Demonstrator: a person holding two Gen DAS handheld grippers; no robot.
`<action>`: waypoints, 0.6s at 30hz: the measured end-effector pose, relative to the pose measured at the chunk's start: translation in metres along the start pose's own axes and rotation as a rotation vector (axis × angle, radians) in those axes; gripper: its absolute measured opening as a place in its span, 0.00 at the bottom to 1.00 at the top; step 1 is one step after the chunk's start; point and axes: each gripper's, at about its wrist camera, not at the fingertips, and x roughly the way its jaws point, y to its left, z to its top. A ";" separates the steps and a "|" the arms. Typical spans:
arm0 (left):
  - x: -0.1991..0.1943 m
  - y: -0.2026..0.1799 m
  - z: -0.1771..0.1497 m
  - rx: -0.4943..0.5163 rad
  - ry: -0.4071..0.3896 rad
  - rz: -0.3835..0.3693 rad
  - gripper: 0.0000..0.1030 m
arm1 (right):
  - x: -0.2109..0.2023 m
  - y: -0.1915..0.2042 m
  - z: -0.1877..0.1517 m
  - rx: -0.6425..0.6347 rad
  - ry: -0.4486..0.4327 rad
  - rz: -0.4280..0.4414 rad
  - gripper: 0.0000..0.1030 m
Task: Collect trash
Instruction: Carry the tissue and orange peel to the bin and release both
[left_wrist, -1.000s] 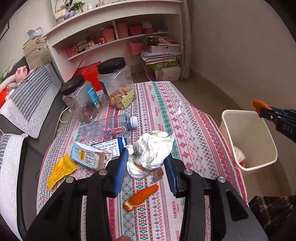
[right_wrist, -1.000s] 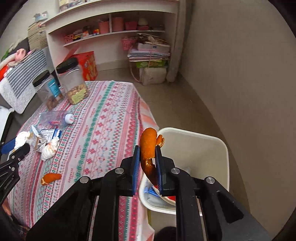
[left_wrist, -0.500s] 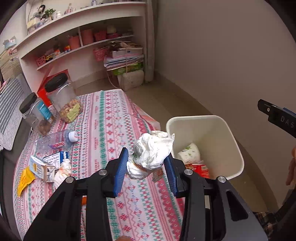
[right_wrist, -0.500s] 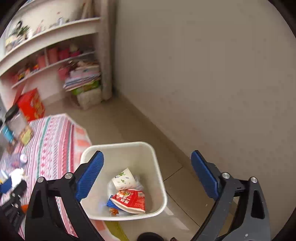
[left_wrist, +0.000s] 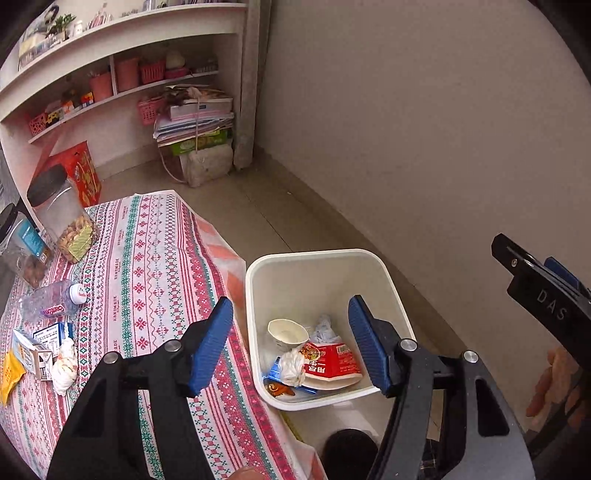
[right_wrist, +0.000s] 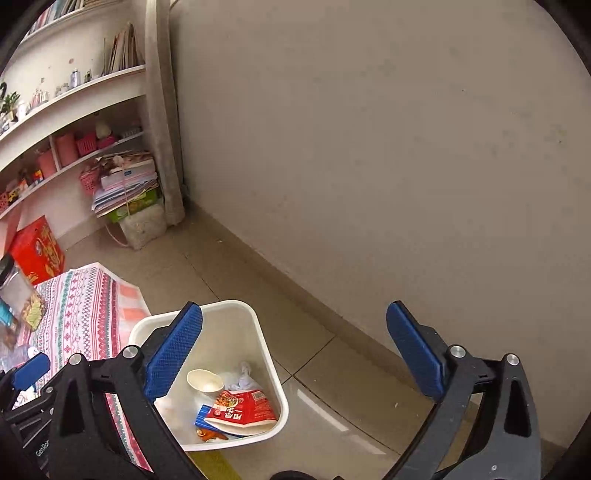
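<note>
Left gripper (left_wrist: 291, 341) poised above the bin (left_wrist: 376, 263), jaws spread wide with nothing between the blue pads (left_wrist: 210, 345). Right gripper (right_wrist: 295, 358) also above the bin and toward the wall (right_wrist: 406, 147), jaws likewise wide apart and empty; in the left wrist view only one of its black fingers shows at the right edge, beyond the bin.

The bin is a white, square-mouthed tub standing on the tiled floor (right_wrist: 229, 266), just beside the table's (left_wrist: 155, 258) edge. Inside it: a white paper cup (left_wrist: 286, 332) lying against the back wall, a pale crumpled tissue (left_wrist: 325, 328) beside the cup, a white wad (left_wrist: 293, 365) in front of the cup, a red packet (left_wrist: 332, 363) with printed characters next to the wad, a blue packet (left_wrist: 273, 373) under both, and an orange peel (left_wrist: 280, 389) at the near wall.

Trash not in the bin lies on the table, well to the left of the bin: a clear bottle (left_wrist: 51, 301) on its side, a small carton (left_wrist: 31, 354) nearer the camera, a second white wad (left_wrist: 64, 363) touching the carton, and a yellow wrapper (left_wrist: 9, 371) at the frame edge. Two black-lidded jars (left_wrist: 62, 214) stand at the table's far end. A shelf unit (left_wrist: 122, 74) lines the back wall, with a stack of books (left_wrist: 195, 122) on the floor below it.
</note>
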 end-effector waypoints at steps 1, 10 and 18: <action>-0.002 0.002 -0.002 0.003 -0.003 0.012 0.63 | -0.001 0.002 0.000 -0.005 -0.004 0.003 0.93; -0.026 0.044 -0.012 -0.028 -0.041 0.116 0.70 | -0.017 0.044 -0.011 -0.100 -0.029 0.070 0.93; -0.040 0.095 -0.024 -0.052 -0.034 0.222 0.76 | -0.029 0.103 -0.028 -0.219 -0.026 0.150 0.93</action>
